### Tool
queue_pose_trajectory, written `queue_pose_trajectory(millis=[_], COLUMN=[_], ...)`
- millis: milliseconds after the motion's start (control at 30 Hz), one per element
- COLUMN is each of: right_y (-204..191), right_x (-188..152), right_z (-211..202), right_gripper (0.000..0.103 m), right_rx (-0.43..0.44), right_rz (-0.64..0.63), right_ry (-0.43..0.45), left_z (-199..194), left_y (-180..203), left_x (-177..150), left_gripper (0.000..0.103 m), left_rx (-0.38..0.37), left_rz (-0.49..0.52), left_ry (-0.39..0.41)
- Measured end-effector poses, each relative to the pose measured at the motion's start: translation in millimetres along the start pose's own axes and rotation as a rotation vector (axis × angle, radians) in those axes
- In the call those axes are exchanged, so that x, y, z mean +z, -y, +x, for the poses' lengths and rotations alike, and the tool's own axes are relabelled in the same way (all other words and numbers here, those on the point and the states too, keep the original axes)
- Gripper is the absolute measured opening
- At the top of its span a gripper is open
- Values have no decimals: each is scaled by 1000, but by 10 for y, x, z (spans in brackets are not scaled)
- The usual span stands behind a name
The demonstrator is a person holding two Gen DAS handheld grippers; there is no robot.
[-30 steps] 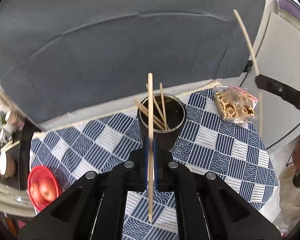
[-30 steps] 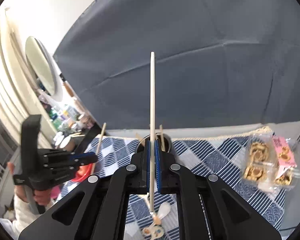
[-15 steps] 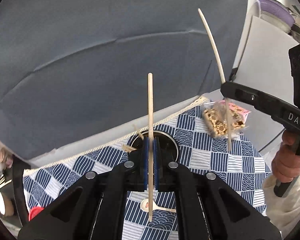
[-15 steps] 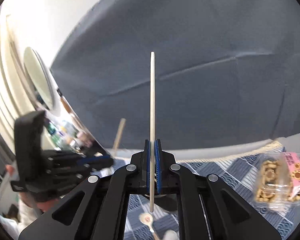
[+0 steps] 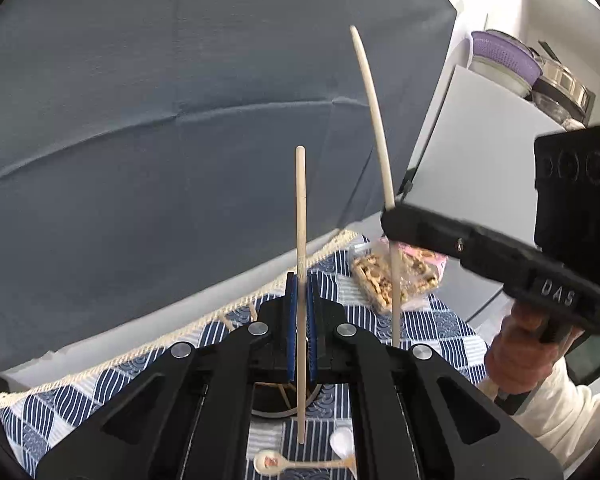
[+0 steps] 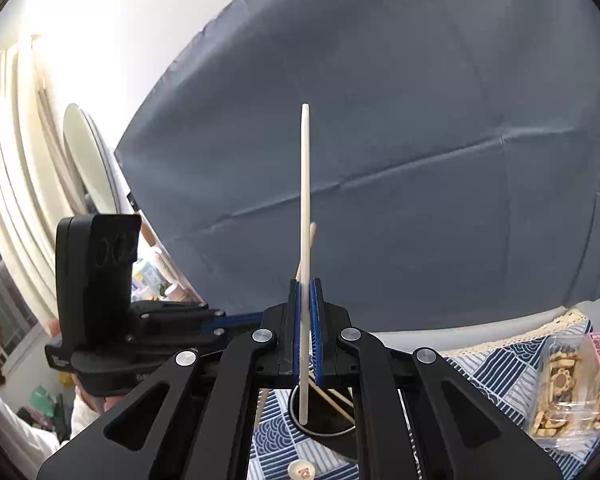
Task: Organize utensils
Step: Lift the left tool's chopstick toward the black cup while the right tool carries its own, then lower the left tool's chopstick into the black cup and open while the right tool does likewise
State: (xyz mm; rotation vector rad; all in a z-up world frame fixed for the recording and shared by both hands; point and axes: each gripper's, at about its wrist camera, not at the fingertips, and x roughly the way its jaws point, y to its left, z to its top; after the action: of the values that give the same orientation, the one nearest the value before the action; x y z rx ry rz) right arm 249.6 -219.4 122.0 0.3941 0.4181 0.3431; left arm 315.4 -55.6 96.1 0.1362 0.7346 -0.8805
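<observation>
Chopsticks (image 6: 334, 400) lean inside the dark round holder (image 6: 324, 428) on the tablecloth (image 6: 496, 364).

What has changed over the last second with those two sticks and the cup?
Both grippers have swung in over the cup. The left gripper moved from behind it to above it, so the cup slid down under its fingers. The right gripper came close alongside, its chopstick tip now at the cup's mouth. Unchanged: each gripper stays clamped on its chopstick, nothing released; spoons and snack bag lie where they were.
</observation>
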Motion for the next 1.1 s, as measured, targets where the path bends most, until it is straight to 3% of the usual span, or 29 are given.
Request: queue_pose_trajectory(millis=[567, 767, 900, 1000, 1033, 1100], right_y=[411, 433, 409, 309, 265, 178], right_x=[-342, -602, -741, -769, -754, -723], right_z=[622, 801, 827, 716, 673, 534], right_gripper=[5, 5, 8, 10, 21, 39], right_rx=[40, 47, 53, -4, -27, -70], right_rz=[16, -3, -19, -71, -88, -118], right_ry=[-12, -55, -111, -132, -140, -139], left_z=[467, 605, 454, 240, 186, 12], left_y=[-375, -473, -537, -526, -529, -511], left_x=[-295, -506, -672, -691, -683, -679], left_gripper=[5, 5, 6, 35, 47, 51], left_rx=[-79, -65, -36, -8, 3, 29], left_rz=[-43, -66, -83, -94, -95, -96], left_ry=[79, 75, 82, 111, 120, 134])
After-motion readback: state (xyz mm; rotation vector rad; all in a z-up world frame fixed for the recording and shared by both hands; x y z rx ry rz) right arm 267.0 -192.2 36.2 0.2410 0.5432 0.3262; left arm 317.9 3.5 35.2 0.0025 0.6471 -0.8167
